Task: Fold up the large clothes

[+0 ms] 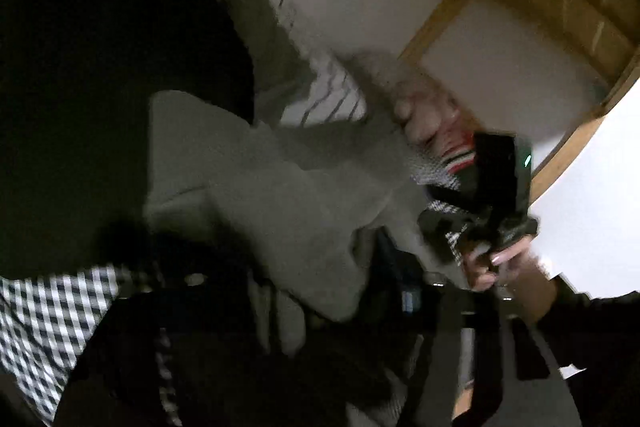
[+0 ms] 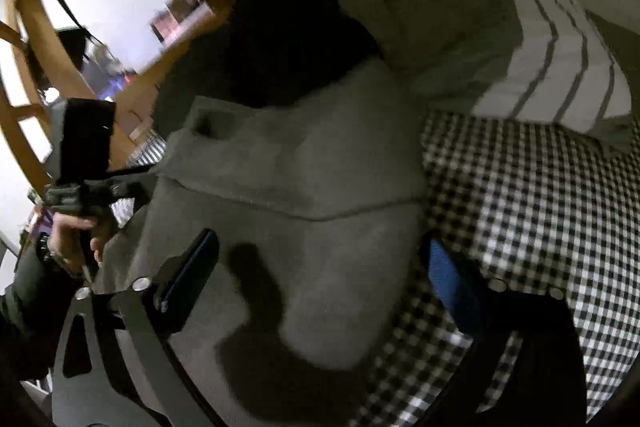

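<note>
A large grey fleece garment (image 2: 304, 171) lies on a black-and-white checked cover (image 2: 540, 219). My right gripper (image 2: 320, 267) is open, its fingers (image 2: 192, 267) spread wide just above the garment's lower part. In the left wrist view the same garment (image 1: 272, 195) is bunched close to the camera, and my left gripper (image 1: 344, 303) looks shut on a fold of it, though blur hides the pads. The left gripper also shows in the right wrist view (image 2: 86, 195), held by a hand at the garment's left edge.
A black garment (image 2: 272, 39), an olive one (image 2: 432, 11) and a white striped one (image 2: 560, 67) lie piled beyond the grey garment. A wooden frame (image 1: 568, 147) and white wall stand behind. The checked cover (image 1: 48, 315) extends to the side.
</note>
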The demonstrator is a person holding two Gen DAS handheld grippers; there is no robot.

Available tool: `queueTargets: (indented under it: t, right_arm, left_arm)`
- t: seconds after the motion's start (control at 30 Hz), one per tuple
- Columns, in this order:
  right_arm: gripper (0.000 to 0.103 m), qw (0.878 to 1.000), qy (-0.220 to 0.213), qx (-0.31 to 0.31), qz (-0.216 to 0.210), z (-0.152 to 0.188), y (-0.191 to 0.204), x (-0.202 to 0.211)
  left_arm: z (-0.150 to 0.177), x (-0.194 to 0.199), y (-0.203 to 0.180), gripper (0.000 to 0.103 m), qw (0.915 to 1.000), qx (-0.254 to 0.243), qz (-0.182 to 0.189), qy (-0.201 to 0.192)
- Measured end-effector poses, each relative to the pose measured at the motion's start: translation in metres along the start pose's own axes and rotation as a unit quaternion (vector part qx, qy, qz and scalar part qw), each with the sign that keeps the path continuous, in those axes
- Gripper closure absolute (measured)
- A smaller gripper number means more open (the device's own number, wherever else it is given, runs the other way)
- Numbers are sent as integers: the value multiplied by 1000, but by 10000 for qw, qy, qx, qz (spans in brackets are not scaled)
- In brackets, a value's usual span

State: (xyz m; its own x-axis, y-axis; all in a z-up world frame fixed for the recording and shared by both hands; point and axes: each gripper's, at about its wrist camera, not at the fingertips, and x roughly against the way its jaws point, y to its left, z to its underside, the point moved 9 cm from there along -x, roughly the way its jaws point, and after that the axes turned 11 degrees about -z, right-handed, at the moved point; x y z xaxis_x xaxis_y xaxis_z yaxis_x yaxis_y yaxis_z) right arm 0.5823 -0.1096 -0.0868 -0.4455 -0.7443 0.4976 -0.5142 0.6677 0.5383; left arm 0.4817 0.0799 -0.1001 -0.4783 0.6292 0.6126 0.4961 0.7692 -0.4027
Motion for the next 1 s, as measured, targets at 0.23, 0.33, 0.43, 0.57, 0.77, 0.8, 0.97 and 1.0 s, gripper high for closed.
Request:
queueTargets:
  t: [0.23,0.33,0.43,0.57,0.77,0.8,0.97,1.0]
  right_arm:
    - [78,9969,-338,-655,-264,-8,-31,15]
    - [82,9942,-626,-572,-662,-12,-22,24]
    - [82,9961,-485,-602,-433,-13,-29,15]
    - [79,9962,-412,-630,-438,-13,-29,9]
    - [83,9755,-1363,-986,-1417,-36,-21,41]
    - [83,9693,-1514,-1099,-1595,-42,-22,45]
    - [83,9896,-447,-1330,-303,-35,-66,-20]
    - [82,9874,-363,-1518,-239,-29,-78,-30]
  left_arm:
    - [-7,19,1,90,9997,-115,125,-147]
    - [-19,43,-1,90,9965,195,629,-516]
    - [-7,24,-3,89,9982,2,594,26]
    - [3,-3,19,83,9988,294,272,297]
    - [-38,57,32,92,9784,1371,1221,-947]
    - [-45,68,33,92,9789,1329,1164,-1028]
    - [-39,38,95,99,9866,1390,-753,-400]
    - [-33,31,106,98,9855,1430,-880,-251]
